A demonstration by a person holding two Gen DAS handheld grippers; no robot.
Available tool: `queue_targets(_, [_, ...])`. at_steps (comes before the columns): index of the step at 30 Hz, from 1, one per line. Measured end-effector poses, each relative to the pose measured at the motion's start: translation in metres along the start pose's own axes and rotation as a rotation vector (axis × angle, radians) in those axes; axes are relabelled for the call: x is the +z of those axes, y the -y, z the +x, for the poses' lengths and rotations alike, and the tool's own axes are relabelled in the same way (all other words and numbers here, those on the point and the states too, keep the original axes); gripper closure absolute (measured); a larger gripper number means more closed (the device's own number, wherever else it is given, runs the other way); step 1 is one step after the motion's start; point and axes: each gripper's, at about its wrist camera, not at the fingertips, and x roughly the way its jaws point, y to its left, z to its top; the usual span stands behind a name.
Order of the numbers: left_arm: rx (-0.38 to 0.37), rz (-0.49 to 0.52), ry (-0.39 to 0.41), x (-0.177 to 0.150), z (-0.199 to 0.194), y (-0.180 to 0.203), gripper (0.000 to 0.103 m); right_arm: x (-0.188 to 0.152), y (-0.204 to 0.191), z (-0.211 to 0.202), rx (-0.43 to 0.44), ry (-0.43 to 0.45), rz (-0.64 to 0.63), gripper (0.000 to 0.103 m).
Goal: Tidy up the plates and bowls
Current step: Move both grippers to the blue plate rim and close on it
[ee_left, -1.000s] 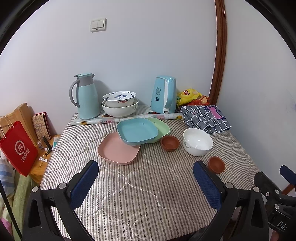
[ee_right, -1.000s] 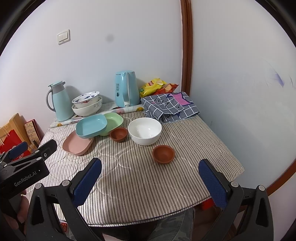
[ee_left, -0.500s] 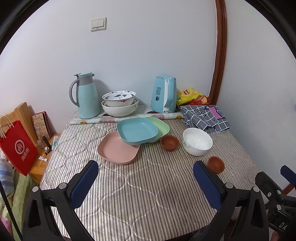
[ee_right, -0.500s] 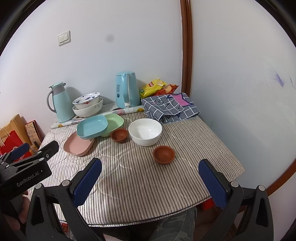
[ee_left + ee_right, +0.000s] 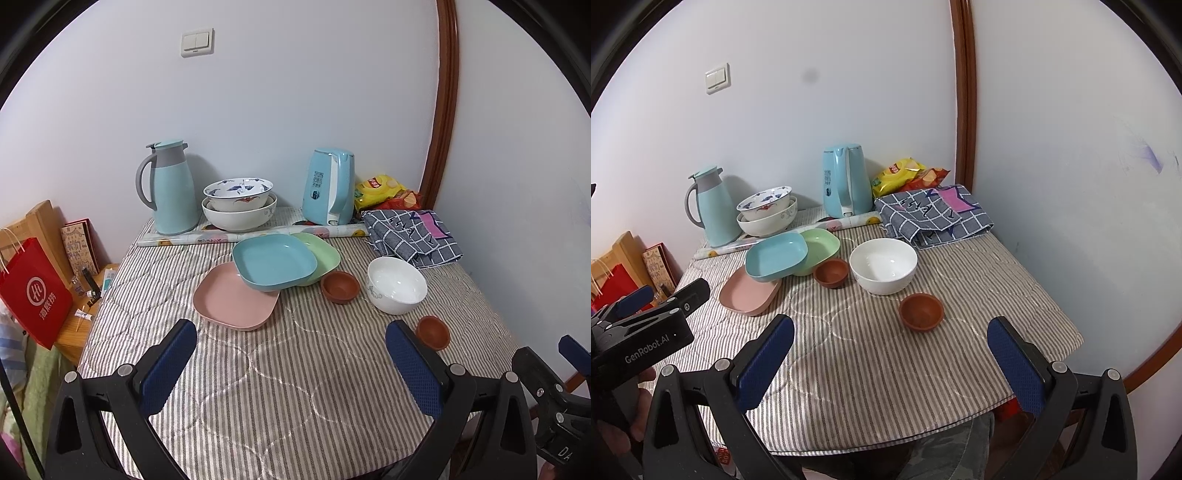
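Observation:
A blue plate (image 5: 275,264) lies across a pink plate (image 5: 232,299) and a green plate (image 5: 323,253) mid-table. A white bowl (image 5: 397,284) sits to their right, with one small brown bowl (image 5: 340,287) beside it and another (image 5: 433,331) nearer me. Two stacked patterned bowls (image 5: 239,206) stand at the back. My left gripper (image 5: 291,363) is open and empty above the near table. My right gripper (image 5: 892,360) is open and empty, just short of the near brown bowl (image 5: 921,310). The right wrist view also shows the white bowl (image 5: 883,266) and blue plate (image 5: 775,254).
A blue thermos jug (image 5: 170,188), an electric kettle (image 5: 328,186), snack bags (image 5: 384,188), a rolled sheet (image 5: 251,234) and a folded checked cloth (image 5: 413,236) line the back. A red bag (image 5: 35,295) stands left of the striped table (image 5: 258,387). Walls close the back and right.
Both grippers have drifted slightly; the dishes sit a little lower in the left wrist view. Nothing on the table has moved.

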Motion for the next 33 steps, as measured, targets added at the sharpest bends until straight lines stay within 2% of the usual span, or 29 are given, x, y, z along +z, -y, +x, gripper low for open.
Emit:
queue_targets(13, [-0.01, 0.011, -0.023, 0.02, 0.022, 0.001, 0.0, 0.016, -0.006, 0.008, 0.049, 0.029, 0.008, 0.0])
queue_targets(18, [-0.008, 0.019, -0.034, 0.028, 0.033, 0.001, 0.0, 0.023, -0.011, 0.018, 0.043, 0.024, 0.003, 0.0])
queue_targets(33, [0.058, -0.004, -0.079, 0.06, 0.085, -0.037, 0.0, 0.053, -0.03, 0.081, 0.088, -0.03, 0.014, 0.0])
